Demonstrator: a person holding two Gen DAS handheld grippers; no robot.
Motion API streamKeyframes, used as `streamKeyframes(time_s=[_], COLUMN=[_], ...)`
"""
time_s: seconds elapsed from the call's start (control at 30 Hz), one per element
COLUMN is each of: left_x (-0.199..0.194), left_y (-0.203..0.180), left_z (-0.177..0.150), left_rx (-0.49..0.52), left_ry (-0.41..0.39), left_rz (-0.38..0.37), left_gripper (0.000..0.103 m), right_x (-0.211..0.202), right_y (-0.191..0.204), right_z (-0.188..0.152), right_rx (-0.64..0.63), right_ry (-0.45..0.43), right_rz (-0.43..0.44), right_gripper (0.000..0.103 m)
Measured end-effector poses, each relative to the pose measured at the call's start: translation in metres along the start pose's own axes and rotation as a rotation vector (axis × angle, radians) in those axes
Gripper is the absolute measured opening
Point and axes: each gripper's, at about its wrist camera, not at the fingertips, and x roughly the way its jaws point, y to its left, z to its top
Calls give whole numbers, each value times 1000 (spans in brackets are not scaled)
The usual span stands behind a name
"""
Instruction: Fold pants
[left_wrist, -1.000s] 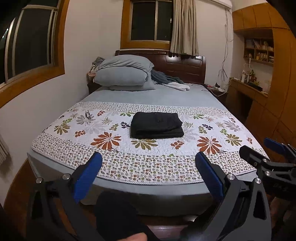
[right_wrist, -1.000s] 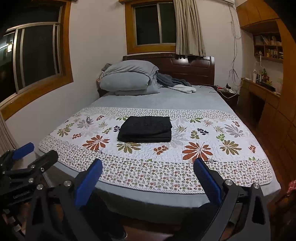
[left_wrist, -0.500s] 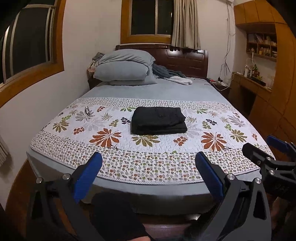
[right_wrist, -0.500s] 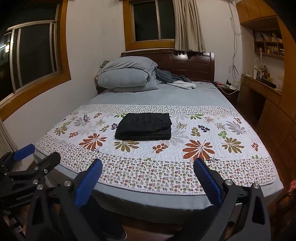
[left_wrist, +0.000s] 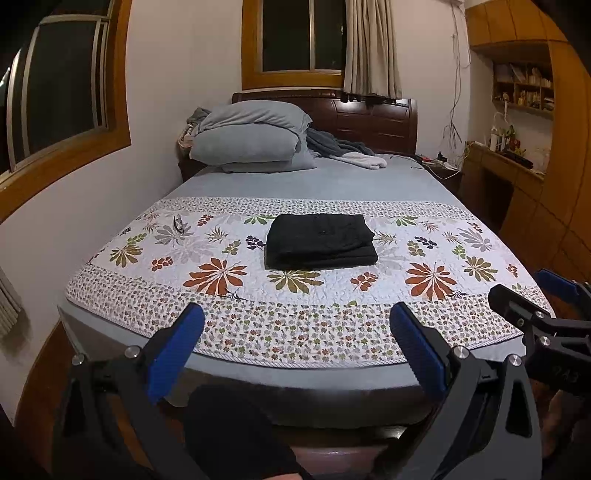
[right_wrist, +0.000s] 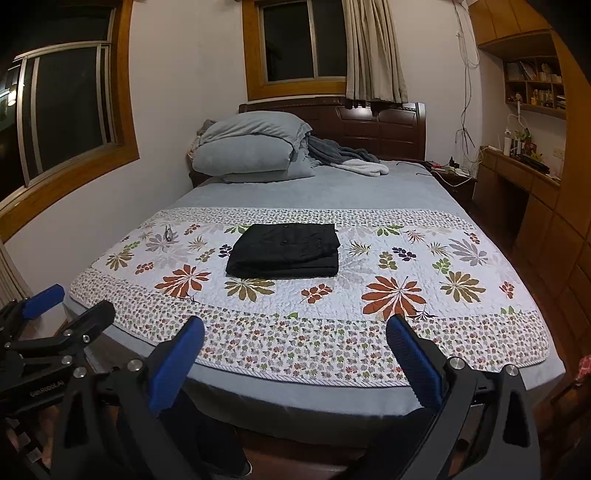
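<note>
The pants (left_wrist: 320, 240) lie folded in a neat black stack mid-quilt (left_wrist: 443, 295), and I've drifted both cameras slightly higher since a second ago, left gripper (left_wrist: 295, 350) and right gripper (right_wrist: 293, 354) gaping empty near the bed's foot, so I judge folding finished.

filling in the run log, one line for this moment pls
pants: folded on quilt | left gripper: open, empty | right gripper: open, empty
</note>
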Motion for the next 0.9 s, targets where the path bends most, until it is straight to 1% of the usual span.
streamKeyframes(time_s=[0.23,0.53,0.9], left_x=[0,3,-6], left_y=[0,7,2], left_z=[0,-1,1], left_rx=[5,-27,2], left_ry=[-4,0,-29], left_rz=[-8,-1,17], left_gripper=[100,100,100], right_x=[1,2,2], right_y=[-2,-4,-2], right_z=[-1,-1,-1], right_rx=[5,9,9], right_ry=[3,3,3], right_rz=[-4,-10,-12], right_gripper=[99,99,99])
